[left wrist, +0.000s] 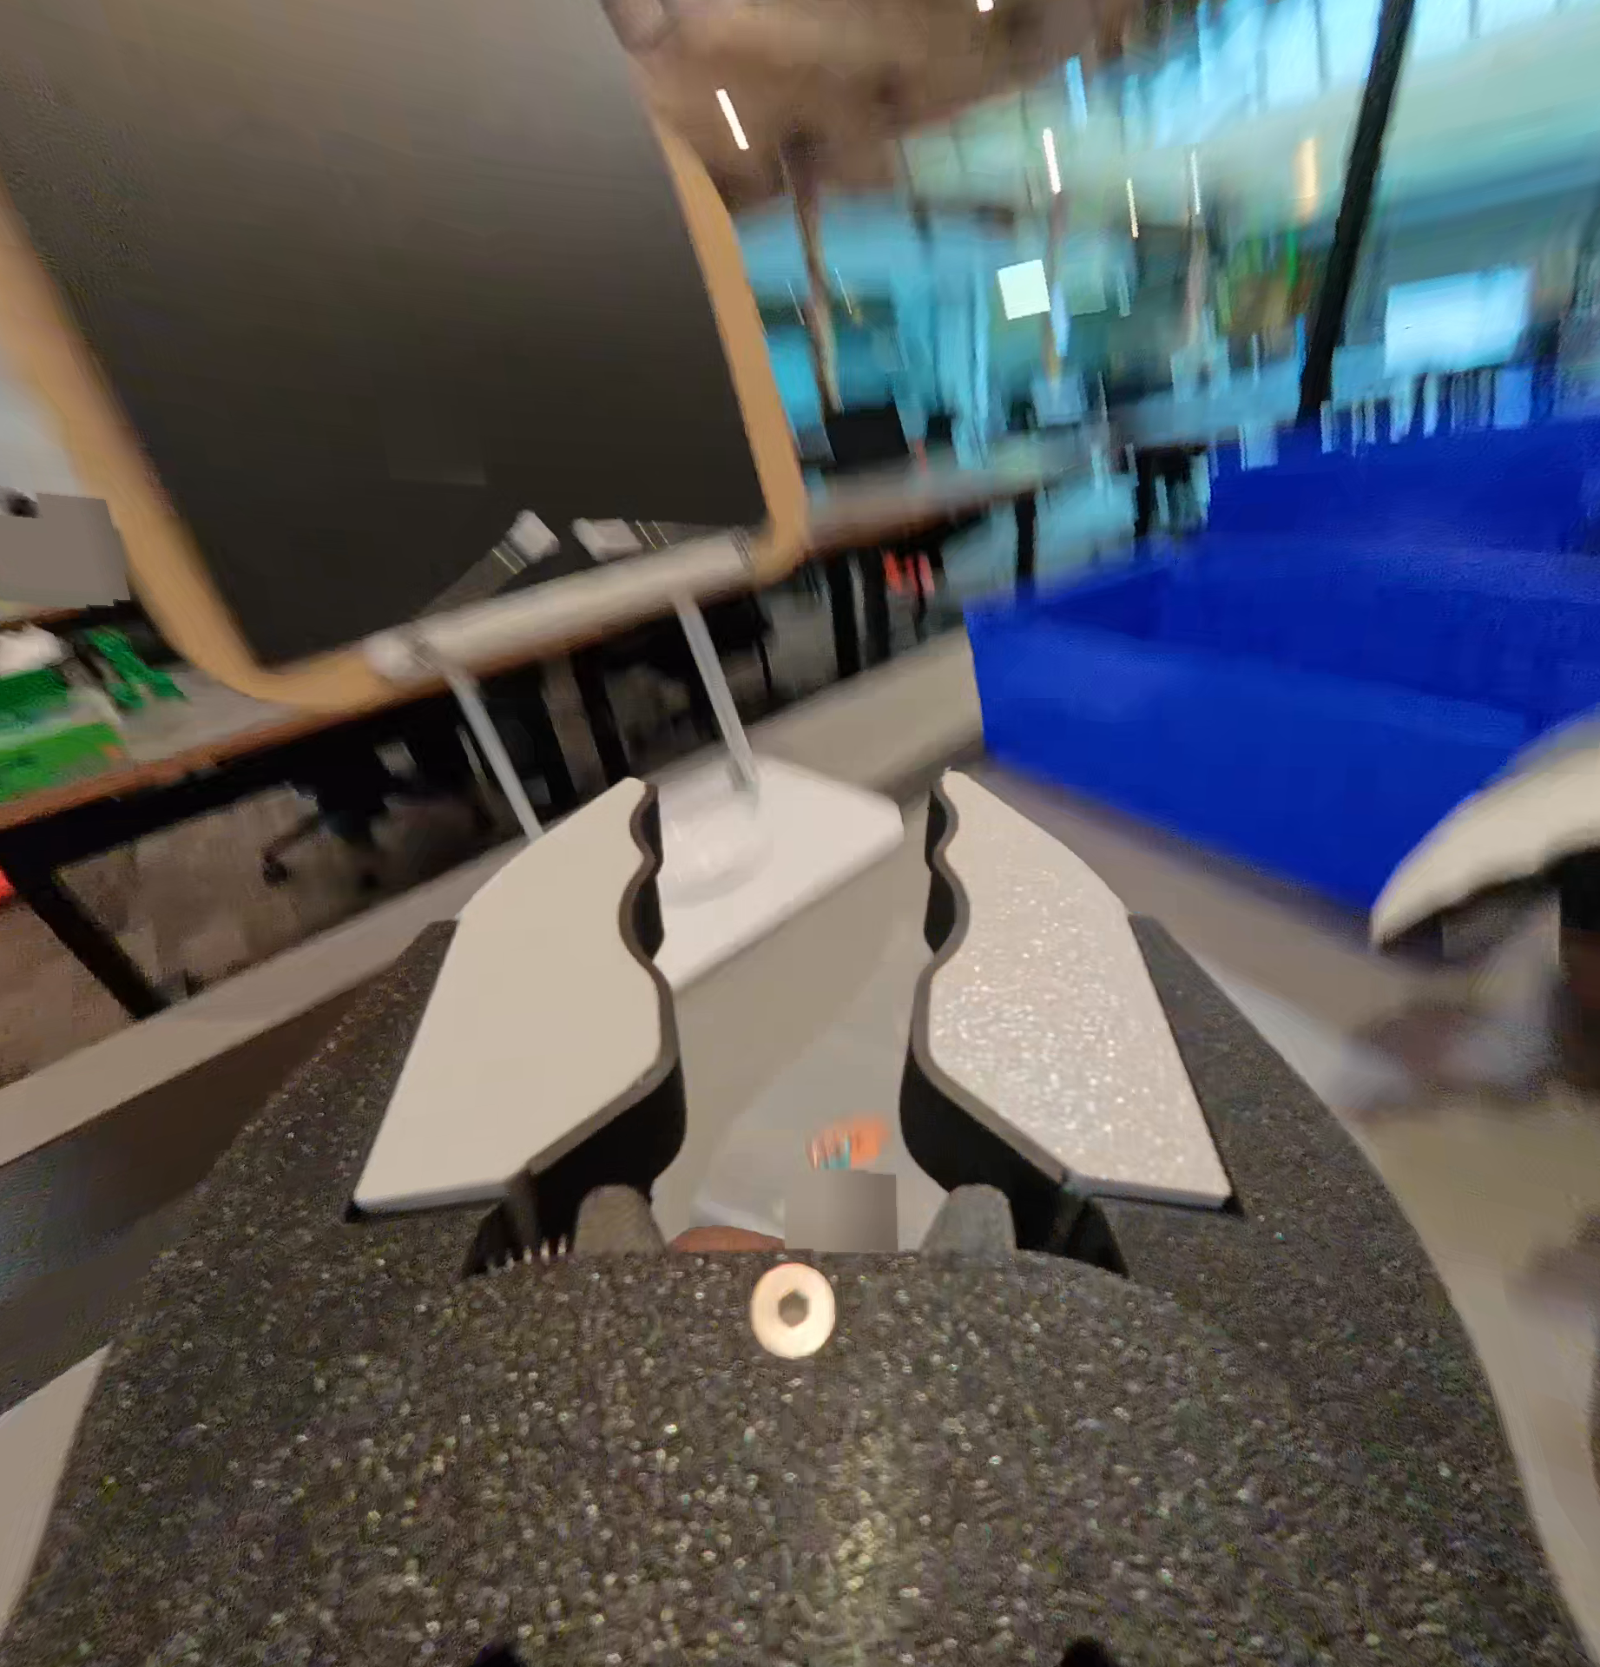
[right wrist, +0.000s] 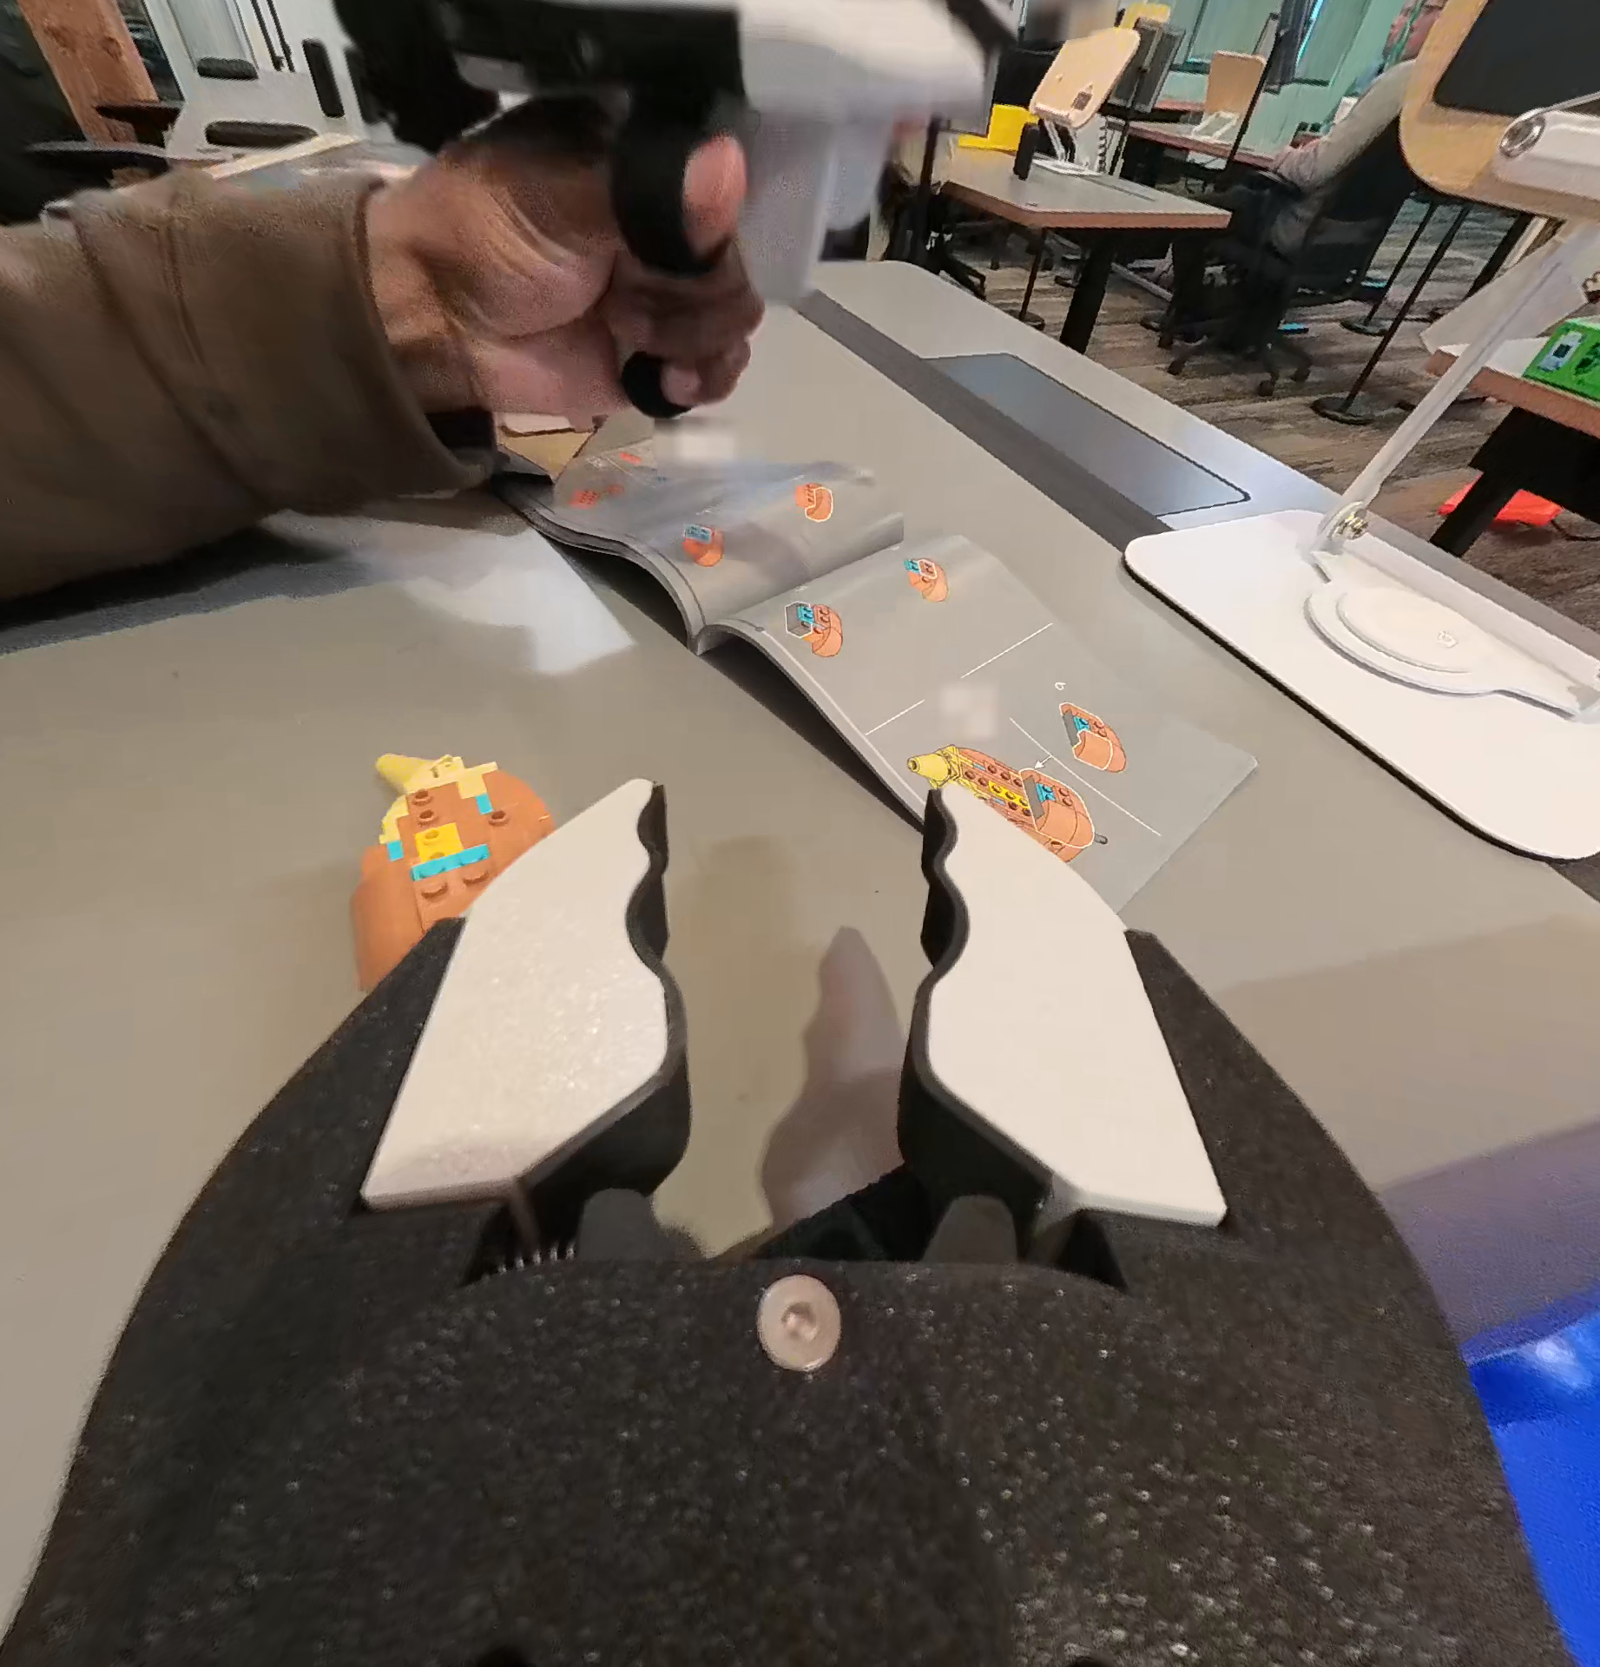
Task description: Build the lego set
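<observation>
Grainy black foam-like plastic forms the body of the right gripper [right wrist: 794,803], and its two pale grey fingers [right wrist: 543,983], flat-faced with wavy black inner edges, stand spread wide over bare table with nothing between them. Just beside the left finger, touching the smooth grey table [right wrist: 192,812], lies the lego model [right wrist: 444,848]: a rounded orange-brown studded hull with a pale yellow cone at its far end and small yellow and teal bricks on top. Beyond the fingertips an instruction booklet [right wrist: 913,658] lies open and flat, its glossy grey pages printed with orange build diagrams. A white, round-cornered stand base [right wrist: 1229,595] with a clear angled arm sits to the right.

In the left wrist view, heavily blurred, the left gripper [left wrist: 791,798] is tilted upward, its matching fingers also parted wide and empty. Ahead sit a wood-rimmed dark panel [left wrist: 372,316] and a blue plastic bin [left wrist: 1274,704].

A hand [right wrist: 543,298] in a brown sleeve grips that left tool's handle above the booklet.
</observation>
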{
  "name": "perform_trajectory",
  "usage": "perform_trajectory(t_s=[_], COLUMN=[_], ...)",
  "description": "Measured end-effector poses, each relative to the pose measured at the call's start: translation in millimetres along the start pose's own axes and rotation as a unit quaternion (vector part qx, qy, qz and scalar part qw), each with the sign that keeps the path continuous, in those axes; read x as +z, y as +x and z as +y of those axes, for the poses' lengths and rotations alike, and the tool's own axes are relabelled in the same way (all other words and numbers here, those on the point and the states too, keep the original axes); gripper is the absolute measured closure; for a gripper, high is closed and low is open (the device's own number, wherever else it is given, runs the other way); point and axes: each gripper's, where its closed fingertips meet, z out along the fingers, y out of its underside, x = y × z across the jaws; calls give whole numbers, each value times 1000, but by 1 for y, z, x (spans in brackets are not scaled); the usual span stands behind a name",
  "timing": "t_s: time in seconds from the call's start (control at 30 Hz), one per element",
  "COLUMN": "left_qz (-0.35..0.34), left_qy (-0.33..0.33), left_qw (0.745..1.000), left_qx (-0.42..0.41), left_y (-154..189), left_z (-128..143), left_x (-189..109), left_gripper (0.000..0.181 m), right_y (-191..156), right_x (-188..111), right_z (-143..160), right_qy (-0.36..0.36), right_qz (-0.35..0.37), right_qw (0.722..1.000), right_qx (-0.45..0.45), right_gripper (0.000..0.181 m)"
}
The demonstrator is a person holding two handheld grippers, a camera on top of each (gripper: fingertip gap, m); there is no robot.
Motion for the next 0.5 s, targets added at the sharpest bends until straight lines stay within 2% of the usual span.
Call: perform_trajectory(t_s=[0.07,0.2,0.37,0.5], left_qz=[68,155,188,193], left_qy=[-137,-285,-356,-377], left_qw=[987,933,896,885], left_qx=[48,153,187,193], left_y=[25,65,93,99], left_z=[37,77,110,127], left_x=[14,20,24,24], left_gripper=[118,109,107,107], right_y=[0,-1,-2,1], right_x=[1,2,0,-1], right_z=[1,2,1,1], right_qy=[-3,-7,-1,2], right_qz=[-3,-19,-42,-59], right_qw=[1000,1000,998,996], right_qx=[4,19,35,60], right_gripper=[127,129,130,132])
